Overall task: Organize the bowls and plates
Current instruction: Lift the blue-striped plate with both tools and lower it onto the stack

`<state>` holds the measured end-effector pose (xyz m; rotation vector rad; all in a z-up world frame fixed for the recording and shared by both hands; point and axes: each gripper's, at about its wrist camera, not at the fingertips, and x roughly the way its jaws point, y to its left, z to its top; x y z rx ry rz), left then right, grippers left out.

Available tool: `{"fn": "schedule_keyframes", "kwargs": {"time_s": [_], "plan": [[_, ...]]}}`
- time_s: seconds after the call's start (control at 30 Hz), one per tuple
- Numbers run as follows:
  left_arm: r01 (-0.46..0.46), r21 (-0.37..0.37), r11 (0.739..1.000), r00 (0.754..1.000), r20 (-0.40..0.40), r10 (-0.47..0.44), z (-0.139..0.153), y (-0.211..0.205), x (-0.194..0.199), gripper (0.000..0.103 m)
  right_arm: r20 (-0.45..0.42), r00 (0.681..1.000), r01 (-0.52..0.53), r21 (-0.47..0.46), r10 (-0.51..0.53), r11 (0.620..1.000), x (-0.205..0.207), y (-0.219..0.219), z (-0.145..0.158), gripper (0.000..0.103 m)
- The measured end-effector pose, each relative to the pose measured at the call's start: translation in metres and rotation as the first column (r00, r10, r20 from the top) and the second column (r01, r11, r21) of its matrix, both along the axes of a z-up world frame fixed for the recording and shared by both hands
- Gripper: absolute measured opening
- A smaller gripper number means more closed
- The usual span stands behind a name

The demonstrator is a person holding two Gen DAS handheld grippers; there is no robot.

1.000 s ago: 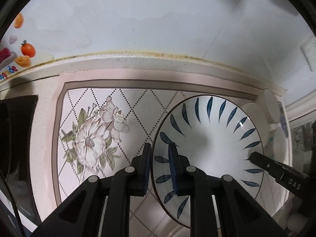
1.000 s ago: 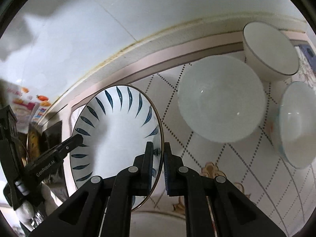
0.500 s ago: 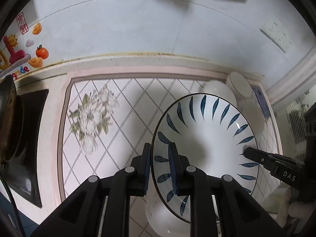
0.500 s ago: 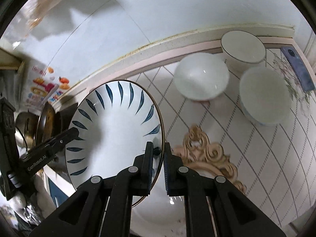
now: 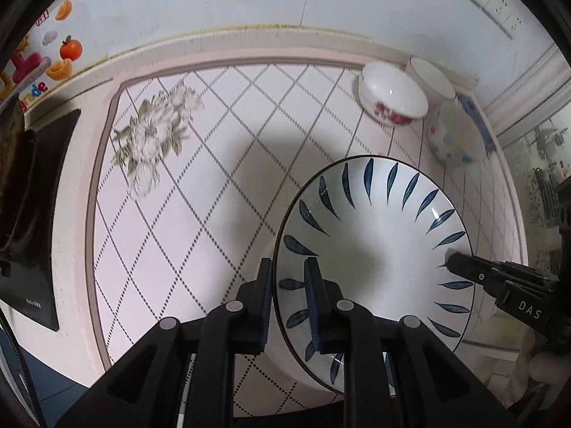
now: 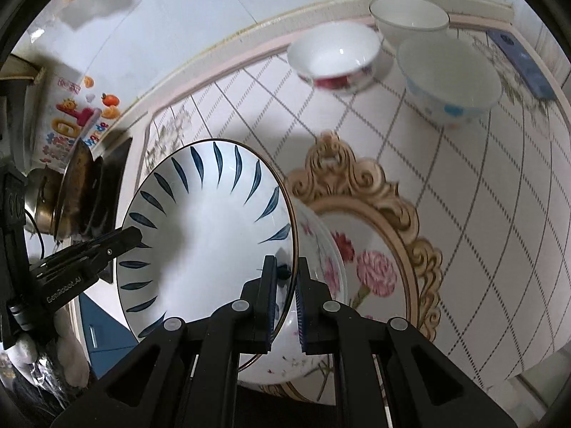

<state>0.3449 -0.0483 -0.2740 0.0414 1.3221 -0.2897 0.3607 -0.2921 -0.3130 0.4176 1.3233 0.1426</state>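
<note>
Plate [image 5: 374, 235] with blue leaf marks is clamped at its left rim by the left hand-held gripper [image 5: 289, 296], one finger under the rim, one inside. In the left wrist view the plate is held off the surface [image 5: 221, 192], above a white dish [image 5: 282, 349] that shows below its left edge. Right hand-held gripper [image 5: 450, 261] comes in from the right and pinches the opposite rim. Far right corner of the surface: red-flowered bowl [image 5: 390, 98], plain white bowl [image 5: 430, 80] behind it, blue-dotted bowl [image 5: 453, 135] beside it. Black cooktop [image 5: 39, 214] at left edge.

Right wrist view: right hand-held gripper [image 6: 285, 292] is closed tight on the plate's [image 6: 207, 228] right rim; left hand-held gripper [image 6: 137, 235] holds the far rim. Plate tilts, hovering over a pink-flowered plate [image 6: 332, 267] that lies on a gold-framed printed mat [image 6: 385, 249]. Red-flowered bowl [image 6: 333, 55], plain white bowl [image 6: 408, 18] and blue-dotted bowl [image 6: 449, 78] sit grouped at the back. Pan [image 6: 76, 185] sits at left.
</note>
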Motion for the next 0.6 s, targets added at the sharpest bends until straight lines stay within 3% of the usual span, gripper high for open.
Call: {"fn": "schedule_keyframes", "kwargs": {"time_s": [0.6], "plan": [[0.01,0.068,0.998,0.996,-0.089,-0.004,-0.05,-0.011,-0.011,0.015,-0.073,0.997,-0.029,-0.029,0.026,0.999,-0.019,0.001,-0.053,0.011]]}}
